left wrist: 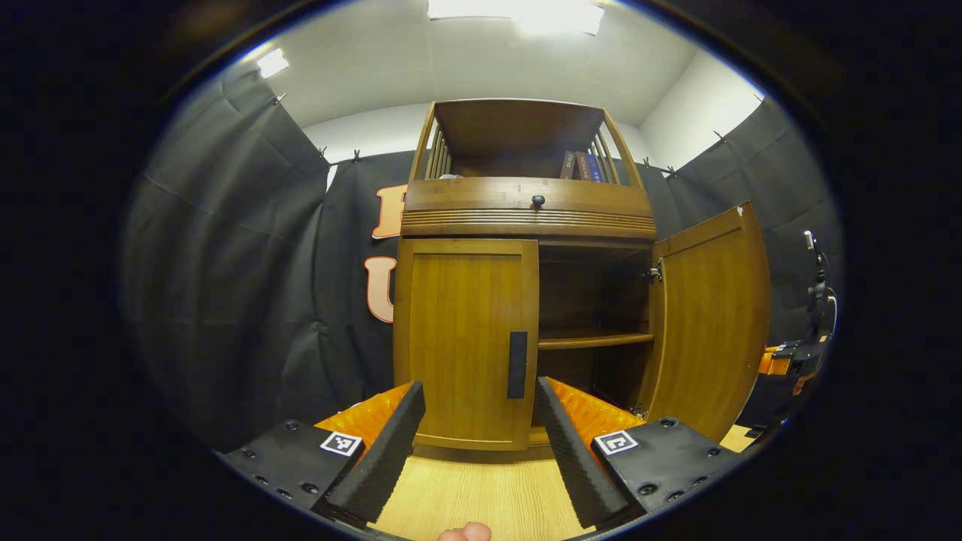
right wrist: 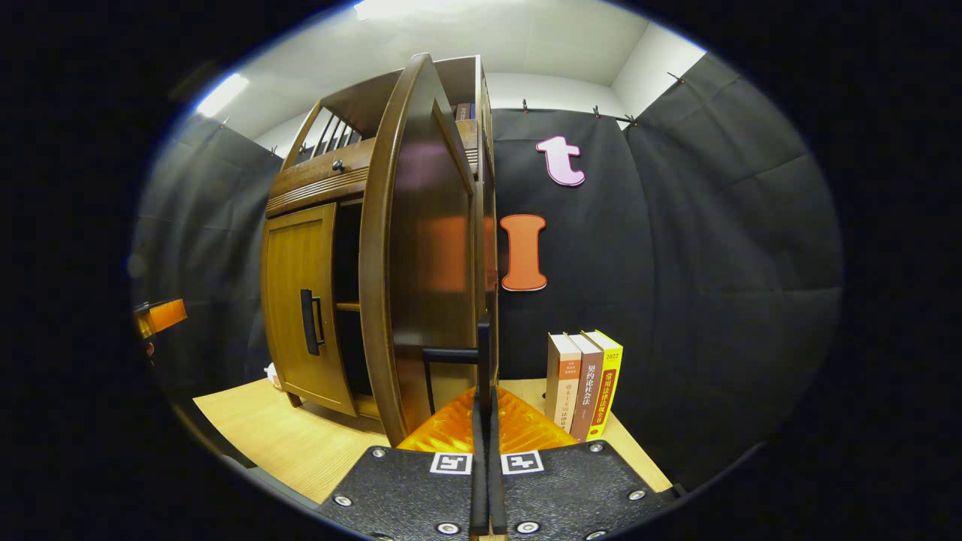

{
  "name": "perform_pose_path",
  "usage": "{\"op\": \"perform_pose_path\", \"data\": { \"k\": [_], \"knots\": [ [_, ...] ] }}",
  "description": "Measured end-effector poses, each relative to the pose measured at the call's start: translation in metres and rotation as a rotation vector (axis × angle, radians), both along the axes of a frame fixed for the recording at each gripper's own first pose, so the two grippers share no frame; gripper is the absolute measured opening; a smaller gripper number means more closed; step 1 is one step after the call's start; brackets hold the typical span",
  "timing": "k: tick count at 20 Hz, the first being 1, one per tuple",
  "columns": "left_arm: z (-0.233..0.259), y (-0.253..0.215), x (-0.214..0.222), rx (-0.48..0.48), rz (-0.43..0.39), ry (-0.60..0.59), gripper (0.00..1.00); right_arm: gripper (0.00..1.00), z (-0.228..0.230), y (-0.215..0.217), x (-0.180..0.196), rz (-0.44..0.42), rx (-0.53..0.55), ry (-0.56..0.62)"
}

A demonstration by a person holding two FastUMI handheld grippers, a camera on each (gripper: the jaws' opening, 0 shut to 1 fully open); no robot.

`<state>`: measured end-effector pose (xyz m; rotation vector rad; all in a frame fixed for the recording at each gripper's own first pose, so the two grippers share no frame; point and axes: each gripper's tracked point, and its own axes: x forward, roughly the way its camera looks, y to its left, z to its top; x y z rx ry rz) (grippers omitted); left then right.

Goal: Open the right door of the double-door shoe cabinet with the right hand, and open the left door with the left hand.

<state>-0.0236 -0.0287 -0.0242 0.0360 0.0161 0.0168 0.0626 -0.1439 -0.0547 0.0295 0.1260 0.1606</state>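
Observation:
The wooden shoe cabinet [left wrist: 526,214] stands on a light wood table. Its left door [left wrist: 458,338] is closed, with a dark vertical handle [left wrist: 517,364] at its inner edge. My left gripper [left wrist: 478,387] is open just in front of that door, its fingers apart on either side of the handle and not touching it. The right door [left wrist: 710,315] is swung wide open, baring an inner shelf [left wrist: 594,340]. In the right gripper view the right door [right wrist: 421,255] is seen edge-on, and my right gripper [right wrist: 485,394] is shut on its dark handle [right wrist: 451,353].
Three books [right wrist: 586,383] stand upright on the table [right wrist: 285,436] to the right of the cabinet, against the black cloth wall. A drawer with a round knob [left wrist: 538,200] and an upper shelf with books [left wrist: 580,165] sit above the doors. A fingertip [left wrist: 466,532] shows at the bottom edge.

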Motion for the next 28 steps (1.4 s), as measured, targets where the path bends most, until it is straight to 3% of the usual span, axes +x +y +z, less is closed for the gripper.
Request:
{"op": "perform_pose_path", "data": {
  "k": [3,5,6,7,8,9,10,14,20,23,28],
  "knots": [
    [-0.001,0.007,0.000,0.012,0.018,0.005,0.94,0.00,-0.001,-0.010,0.002,0.031,0.025,-0.010],
    [0.001,0.011,0.000,0.010,0.025,0.002,0.94,0.07,-0.004,-0.015,0.004,0.048,0.037,-0.009],
    [0.001,0.013,0.001,0.008,0.027,0.002,0.95,0.01,-0.005,-0.016,0.002,0.061,0.045,-0.007],
    [0.000,0.015,0.001,0.006,0.029,0.003,0.96,0.07,-0.006,-0.017,0.001,0.070,0.053,-0.002],
    [-0.001,0.017,0.000,0.006,0.032,0.005,0.96,0.02,-0.007,-0.017,0.001,0.071,0.062,0.006],
    [-0.002,0.018,-0.001,0.005,0.035,0.007,0.94,0.10,-0.007,-0.017,0.000,0.072,0.060,0.016],
    [-0.002,0.020,0.000,0.002,0.040,0.006,0.96,0.04,-0.011,-0.018,-0.003,0.065,0.048,0.027],
    [-0.003,0.022,0.000,-0.004,0.040,0.010,0.94,0.04,-0.008,-0.028,-0.033,0.022,0.059,0.029],
    [-0.006,0.017,0.004,-0.002,0.010,0.019,0.94,0.04,0.010,-0.043,-0.078,-0.113,-0.016,0.017],
    [-0.009,0.011,0.003,-0.015,-0.006,0.026,0.96,0.04,0.026,-0.027,-0.091,-0.155,-0.051,-0.007],
    [-0.011,0.005,0.001,-0.014,-0.017,0.035,0.95,0.05,0.055,0.048,-0.086,-0.090,0.031,-0.070]
  ]
}}
